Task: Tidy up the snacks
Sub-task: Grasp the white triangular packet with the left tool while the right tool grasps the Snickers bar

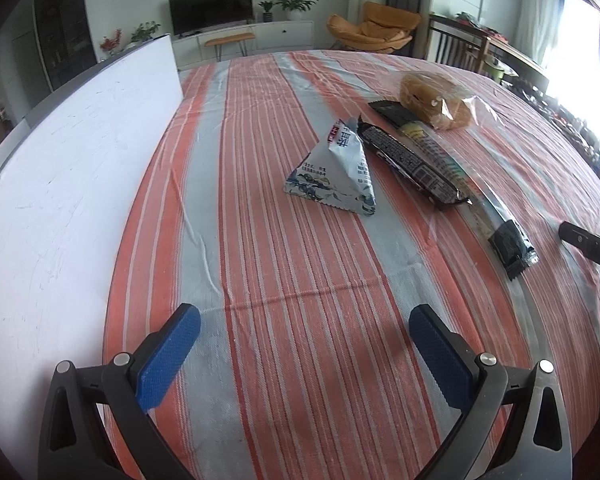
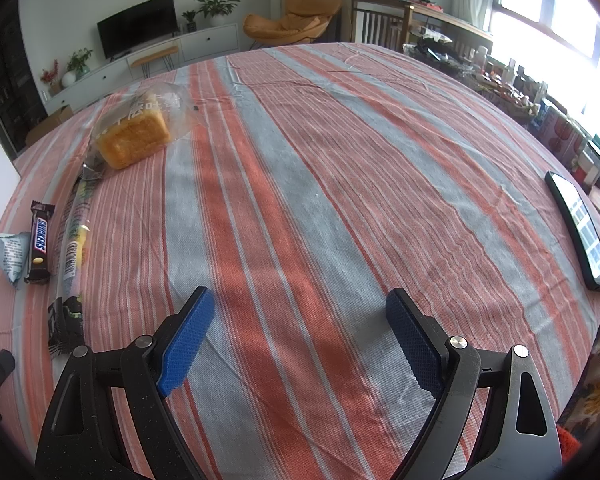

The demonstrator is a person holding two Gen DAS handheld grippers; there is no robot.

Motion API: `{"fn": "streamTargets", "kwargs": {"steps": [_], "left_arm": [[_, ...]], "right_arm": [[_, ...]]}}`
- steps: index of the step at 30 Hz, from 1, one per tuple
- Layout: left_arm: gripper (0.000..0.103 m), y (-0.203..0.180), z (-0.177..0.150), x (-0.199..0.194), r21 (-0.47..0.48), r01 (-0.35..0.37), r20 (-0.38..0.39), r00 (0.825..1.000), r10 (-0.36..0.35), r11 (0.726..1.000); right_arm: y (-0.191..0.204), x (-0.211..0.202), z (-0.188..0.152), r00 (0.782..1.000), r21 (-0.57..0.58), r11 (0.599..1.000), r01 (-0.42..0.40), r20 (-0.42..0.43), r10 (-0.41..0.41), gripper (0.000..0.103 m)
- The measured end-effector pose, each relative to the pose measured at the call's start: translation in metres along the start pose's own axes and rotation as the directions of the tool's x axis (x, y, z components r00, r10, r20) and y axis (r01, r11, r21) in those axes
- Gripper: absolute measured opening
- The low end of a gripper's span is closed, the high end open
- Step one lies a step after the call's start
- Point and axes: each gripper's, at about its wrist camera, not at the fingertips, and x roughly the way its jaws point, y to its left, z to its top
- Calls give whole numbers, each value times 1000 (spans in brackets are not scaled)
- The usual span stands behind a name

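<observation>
Snacks (image 1: 332, 168) clustered centre-cloth, bare striped tablecloth (image 1: 300, 320) beneath both spread tools (image 1: 304, 352).

Bare striped cloth (image 1: 300, 320) lies ahead of the left gripper (image 1: 304, 332); a white board (image 1: 68, 184) walls its left side.

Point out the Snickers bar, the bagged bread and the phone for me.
Snickers bar (image 2: 40, 243): right wrist view, middle of the brown wrapper.
Bagged bread (image 2: 134, 140): right wrist view, front face of the loaf.
Phone (image 2: 580, 228): right wrist view, centre of the screen.
</observation>
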Motion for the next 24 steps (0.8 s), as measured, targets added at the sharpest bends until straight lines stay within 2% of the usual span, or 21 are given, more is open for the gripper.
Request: {"fn": "streamTargets", "kwargs": {"steps": [2,5,7,9,10,13,19,21,22,23,24], "left_arm": [[103,4,6,-2,-37,27,-12,1000,-28,999],[103,10,25,-4,-121,108,4,994,-109,987],[103,8,42,-4,-136,118,26,993,-116,984],[103,0,59,4,-99,87,-1,996,-88,991],[103,-4,68,9,-64,48,-8,999,-49,997],[100,-10,82,23,-8,-25,4,1000,25,1000],[80,-10,95,48,43,-24,-49,998,26,999],[63,-8,94,53,32,0,-69,998,2,999],[49,-5,94,51,14,23,-57,998,-23,1000],[42,-4,93,48,-1,32,-44,999,-32,999],[40,-2,92,46,-15,42,-37,998,-42,999]], "right_arm": [[0,0,0,1000,0,1000,0,0,0,90],[0,0,0,1000,0,1000,0,0,0,90],[0,0,0,1000,0,1000,0,0,0,90],[0,1,0,1000,0,1000,-1,0,1,90],[0,0,0,1000,1,1000,-1,0,1,90],[0,1,0,1000,1,1000,-3,0,3,90],[0,0,0,1000,2,1000,-3,0,3,90],[0,1,0,1000,2,1000,-3,0,3,90],[0,0,0,1000,2,1000,-3,0,3,90],[0,0,0,1000,2,1000,-3,0,3,90],[0,1,0,1000,2,1000,-4,1,4,90]]}}
